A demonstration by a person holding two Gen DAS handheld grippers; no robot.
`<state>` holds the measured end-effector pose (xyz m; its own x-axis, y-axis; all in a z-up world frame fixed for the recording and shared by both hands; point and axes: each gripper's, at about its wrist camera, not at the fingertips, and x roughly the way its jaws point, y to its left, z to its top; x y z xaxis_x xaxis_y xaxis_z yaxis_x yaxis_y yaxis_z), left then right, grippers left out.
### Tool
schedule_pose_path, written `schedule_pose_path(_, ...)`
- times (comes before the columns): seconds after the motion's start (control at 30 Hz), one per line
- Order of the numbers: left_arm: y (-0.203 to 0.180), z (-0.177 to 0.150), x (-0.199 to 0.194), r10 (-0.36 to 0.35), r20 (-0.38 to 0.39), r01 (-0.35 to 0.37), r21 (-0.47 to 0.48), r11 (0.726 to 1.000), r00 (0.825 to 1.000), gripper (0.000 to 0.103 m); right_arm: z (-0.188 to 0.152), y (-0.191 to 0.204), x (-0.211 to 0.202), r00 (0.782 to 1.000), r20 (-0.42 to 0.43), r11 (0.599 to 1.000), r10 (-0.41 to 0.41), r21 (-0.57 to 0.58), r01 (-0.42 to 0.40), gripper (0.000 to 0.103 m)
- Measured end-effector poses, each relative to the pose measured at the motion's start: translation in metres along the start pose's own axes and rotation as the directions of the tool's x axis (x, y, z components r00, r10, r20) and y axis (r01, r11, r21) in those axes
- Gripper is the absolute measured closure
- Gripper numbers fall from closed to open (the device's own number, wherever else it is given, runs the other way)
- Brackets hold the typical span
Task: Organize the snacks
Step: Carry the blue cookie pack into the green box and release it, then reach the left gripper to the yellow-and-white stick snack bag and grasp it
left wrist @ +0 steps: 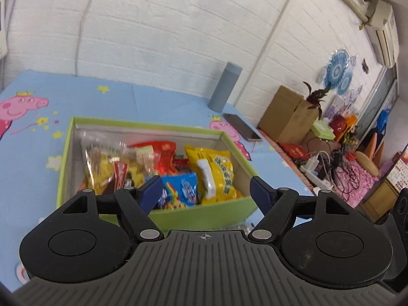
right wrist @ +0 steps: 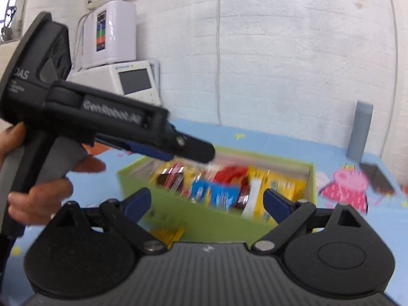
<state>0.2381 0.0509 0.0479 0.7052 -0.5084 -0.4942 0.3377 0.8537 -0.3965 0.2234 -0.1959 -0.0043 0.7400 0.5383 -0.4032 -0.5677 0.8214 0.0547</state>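
Observation:
A green box (left wrist: 204,216) stands on a blue cartoon mat (left wrist: 30,153), filled with snack packets: a yellow one (left wrist: 216,176), a blue one (left wrist: 181,191), a red one (left wrist: 163,153) and a clear bag of yellow pieces (left wrist: 102,163). My left gripper (left wrist: 205,188) hovers over the box's near wall, open, with nothing between its fingers. In the right wrist view the same box (right wrist: 178,209) is blurred. My right gripper (right wrist: 207,199) is open and empty at its near side. A small yellow packet (right wrist: 169,232) lies on the mat outside the box. A hand (right wrist: 38,196) holds the left gripper (right wrist: 188,150) above the box's left corner.
A grey-blue bottle (left wrist: 224,86) and a dark phone (left wrist: 242,127) sit behind the box near the wall. Cardboard boxes (left wrist: 285,117), a plant and tangled cables (left wrist: 326,163) crowd the ledge on the right. White appliances (right wrist: 112,33) stand at the back left.

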Motion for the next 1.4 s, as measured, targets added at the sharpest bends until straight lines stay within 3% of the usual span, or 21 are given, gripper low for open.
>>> schedule_pose_path(0.17,0.02,-0.046,-0.001,0.077,-0.083,-0.083,-0.065,0.994,0.994,0.04,-0.038,0.015,0.005,0.994,-0.103,0.999,0.03,0.03,-0.027,0.009)
schedule_pose_path(0.33,0.054,-0.049,0.012,0.122,-0.158,-0.149,-0.178,0.973,0.98,0.047,-0.03,0.036,0.027,0.989,-0.104,0.994,0.102,-0.021,-0.105,0.009)
schedule_pose_path(0.5,0.076,-0.051,0.002,0.15,-0.16,-0.182,-0.209,0.961,0.976,0.049,-0.021,0.046,0.074,0.965,-0.177,0.98,0.192,-0.016,-0.198,0.009)
schedule_pose_path(0.6,0.089,-0.058,-0.013,0.166,-0.148,-0.197,-0.228,0.954,0.975,0.048,-0.022,0.052,0.096,0.951,-0.235,0.978,0.202,-0.002,-0.209,0.009)
schedule_pose_path(0.83,0.1,-0.079,-0.044,0.174,-0.113,-0.199,-0.281,0.939,0.978,0.042,-0.032,0.085,0.061,0.938,-0.224,0.963,0.265,0.017,-0.268,0.009)
schedule_pose_path(0.97,0.103,-0.09,-0.056,0.151,-0.111,-0.179,-0.308,0.934,0.982,0.042,-0.044,0.112,0.041,0.892,-0.246,0.925,0.379,0.074,-0.373,0.009)
schedule_pose_path(1.0,0.103,-0.091,-0.06,0.153,-0.106,-0.179,-0.311,0.933,0.982,0.041,-0.045,0.117,0.035,0.899,-0.24,0.929,0.367,0.051,-0.366,0.009)
schedule_pose_path(1.1,0.105,-0.093,-0.073,0.161,-0.083,-0.18,-0.322,0.929,0.983,0.037,-0.035,0.118,0.022,0.961,-0.169,0.967,0.218,-0.095,-0.236,0.009)
schedule_pose_path(1.17,0.105,-0.094,-0.077,0.158,-0.072,-0.173,-0.327,0.929,0.985,0.036,-0.026,0.108,0.036,0.979,-0.165,0.978,0.122,-0.149,-0.147,0.009)
schedule_pose_path(1.27,0.104,-0.094,-0.077,0.148,-0.072,-0.164,-0.323,0.932,0.986,0.036,-0.019,0.089,0.07,0.972,-0.222,0.979,0.071,-0.171,-0.11,0.009)
schedule_pose_path(1.4,0.106,-0.094,-0.071,0.138,-0.073,-0.155,-0.339,0.928,0.988,0.036,-0.019,0.079,0.109,0.947,-0.303,0.975,0.103,-0.158,-0.156,0.009)
